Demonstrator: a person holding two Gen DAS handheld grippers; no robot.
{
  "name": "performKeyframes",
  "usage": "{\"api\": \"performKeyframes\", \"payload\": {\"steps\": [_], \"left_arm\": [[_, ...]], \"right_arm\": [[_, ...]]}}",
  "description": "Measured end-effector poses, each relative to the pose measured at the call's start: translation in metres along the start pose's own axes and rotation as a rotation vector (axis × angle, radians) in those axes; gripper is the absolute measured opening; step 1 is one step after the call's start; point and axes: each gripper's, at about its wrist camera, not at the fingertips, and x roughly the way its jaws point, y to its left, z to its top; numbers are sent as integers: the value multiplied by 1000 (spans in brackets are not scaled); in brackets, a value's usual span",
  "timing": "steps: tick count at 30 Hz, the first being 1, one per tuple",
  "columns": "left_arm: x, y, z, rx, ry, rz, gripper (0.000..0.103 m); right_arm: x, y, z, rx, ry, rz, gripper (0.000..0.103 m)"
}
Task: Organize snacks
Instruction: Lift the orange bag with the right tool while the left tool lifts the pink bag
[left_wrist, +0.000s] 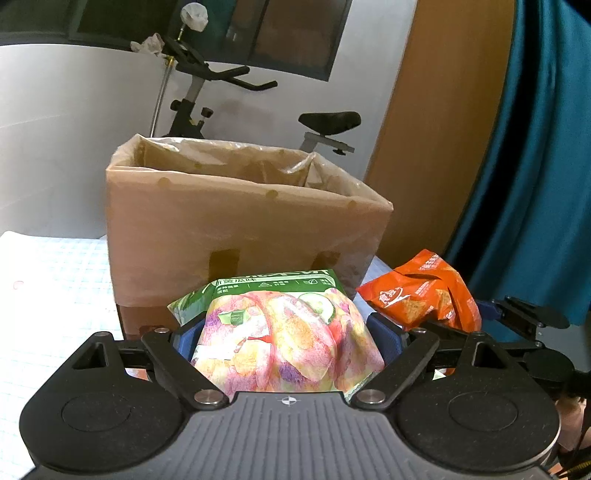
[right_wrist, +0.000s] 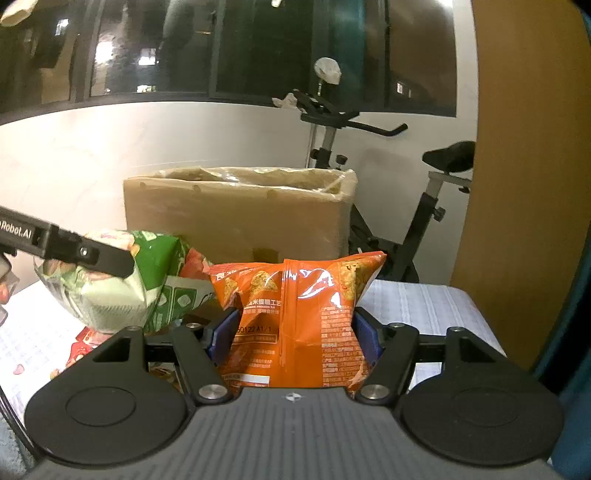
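My left gripper (left_wrist: 286, 338) is shut on a puffy green-and-pink chip bag (left_wrist: 284, 332), held above the table just in front of the cardboard box (left_wrist: 229, 229). An orange snack bag (right_wrist: 295, 317) sits pinched between the blue pads of my right gripper (right_wrist: 293, 332), also lifted and facing the box (right_wrist: 236, 218). In the left wrist view the orange bag (left_wrist: 421, 295) shows to the right with the right gripper's fingers (left_wrist: 517, 314) behind it. The green bag (right_wrist: 122, 280) and the left gripper's finger (right_wrist: 88, 254) appear at left in the right wrist view.
The open box has a clear plastic liner (left_wrist: 236, 158). More snack packets (right_wrist: 88, 339) lie on the white gridded table (left_wrist: 55, 295) below the left gripper. An exercise bike (right_wrist: 406, 192) stands behind the box, a wooden panel (left_wrist: 443, 147) and blue curtain (left_wrist: 535, 166) to the right.
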Motion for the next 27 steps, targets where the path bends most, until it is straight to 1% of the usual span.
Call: {"api": "performKeyframes", "payload": {"steps": [3, 8, 13, 17, 21, 24, 27], "left_arm": [[-6, 2, -1, -7, -6, -2, 90], [-15, 7, -1, 0, -21, -5, 90], [-28, 10, 8, 16, -56, 3, 90], [-45, 12, 30, 35, -117, 20, 90], [-57, 11, 57, 57, -188, 34, 90], [-57, 8, 81, 85, -226, 55, 90], [-48, 6, 104, 106, -248, 76, 90]], "right_arm": [[2, 0, 1, 16, 0, 8, 68], [1, -9, 3, 79, -1, 24, 68], [-7, -14, 14, 115, -27, 42, 68], [-11, -18, 33, 136, -63, 72, 68], [-9, -20, 61, 137, -108, 107, 68], [-1, -22, 83, 127, -136, 127, 68], [12, -24, 104, 112, -155, 130, 68]]}}
